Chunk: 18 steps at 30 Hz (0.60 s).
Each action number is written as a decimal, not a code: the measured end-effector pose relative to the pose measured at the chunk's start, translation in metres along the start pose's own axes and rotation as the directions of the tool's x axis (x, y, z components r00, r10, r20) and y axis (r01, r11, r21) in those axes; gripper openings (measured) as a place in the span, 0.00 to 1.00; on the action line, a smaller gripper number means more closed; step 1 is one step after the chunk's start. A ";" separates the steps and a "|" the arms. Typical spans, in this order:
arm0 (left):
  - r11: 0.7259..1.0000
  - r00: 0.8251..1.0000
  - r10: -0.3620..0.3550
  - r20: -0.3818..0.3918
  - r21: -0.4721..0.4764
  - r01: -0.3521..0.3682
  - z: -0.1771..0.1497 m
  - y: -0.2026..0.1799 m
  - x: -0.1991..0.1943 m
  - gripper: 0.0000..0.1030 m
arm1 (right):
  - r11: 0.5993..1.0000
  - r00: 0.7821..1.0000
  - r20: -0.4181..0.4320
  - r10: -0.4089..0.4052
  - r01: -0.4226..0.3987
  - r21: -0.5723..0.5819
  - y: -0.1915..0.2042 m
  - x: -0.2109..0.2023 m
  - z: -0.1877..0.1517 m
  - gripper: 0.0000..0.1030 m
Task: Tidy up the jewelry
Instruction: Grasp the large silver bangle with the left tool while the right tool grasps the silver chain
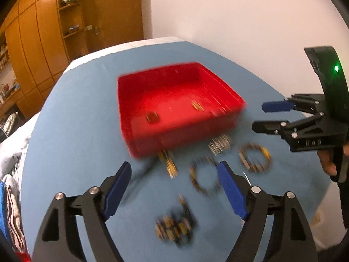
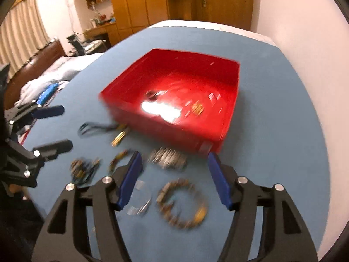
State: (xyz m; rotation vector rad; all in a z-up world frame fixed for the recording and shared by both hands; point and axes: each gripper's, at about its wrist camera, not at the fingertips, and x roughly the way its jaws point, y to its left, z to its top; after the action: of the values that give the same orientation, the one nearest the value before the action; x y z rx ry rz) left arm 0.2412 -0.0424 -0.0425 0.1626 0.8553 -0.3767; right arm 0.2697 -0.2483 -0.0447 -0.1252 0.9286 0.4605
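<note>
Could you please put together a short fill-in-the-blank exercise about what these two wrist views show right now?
1. The box on the table is coloured ____.
2. The cloth covering the table is coloured ____.
3. The beaded bracelet lies ____ the box, on the cloth.
4. Both the left claw and the right claw are ____ and hold nothing.

Missing words: red; blue; outside; open

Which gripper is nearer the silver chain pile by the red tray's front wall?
Right. The right gripper hangs open just in front of the silver chain pile; the left gripper sits farther back, off to its left.
</note>
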 end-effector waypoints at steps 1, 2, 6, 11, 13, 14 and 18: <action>1.000 1.000 -0.009 0.000 0.010 0.009 -0.016 -0.009 -0.008 0.81 | 1.000 1.000 0.003 0.009 -0.009 0.000 0.006 -0.002 -0.012 0.61; 1.000 1.000 -0.012 0.001 0.022 0.012 -0.034 -0.019 -0.017 0.81 | 1.000 1.000 0.005 0.017 -0.017 -0.001 0.013 -0.005 -0.027 0.61; 0.999 0.999 -0.037 -0.021 0.013 0.038 -0.088 -0.046 -0.035 0.83 | 0.998 0.998 -0.006 0.057 -0.057 -0.006 0.046 -0.006 -0.076 0.61; 0.998 0.998 -0.043 -0.040 0.036 0.045 -0.125 -0.069 -0.040 0.83 | 0.996 0.997 -0.012 0.081 -0.082 -0.038 0.075 -0.006 -0.109 0.60; 0.998 0.996 -0.058 -0.061 0.002 0.058 -0.130 -0.067 -0.032 0.83 | 0.995 0.996 -0.017 0.091 -0.091 -0.043 0.081 -0.003 -0.116 0.60; 0.998 0.996 -0.055 -0.068 -0.003 0.055 -0.133 -0.067 -0.026 0.83 | 0.995 0.995 -0.021 0.093 -0.094 -0.044 0.081 0.001 -0.117 0.60; 1.000 0.994 -0.014 -0.106 0.015 0.015 -0.147 -0.072 -0.005 0.83 | 0.994 0.994 -0.037 0.099 -0.101 -0.053 0.086 0.011 -0.118 0.60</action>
State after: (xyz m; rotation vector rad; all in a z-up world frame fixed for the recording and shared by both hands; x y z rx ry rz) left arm 0.1071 -0.0647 -0.1331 0.1924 0.9584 -0.3912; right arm 0.1503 -0.2027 -0.1168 -0.1370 0.9593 0.5779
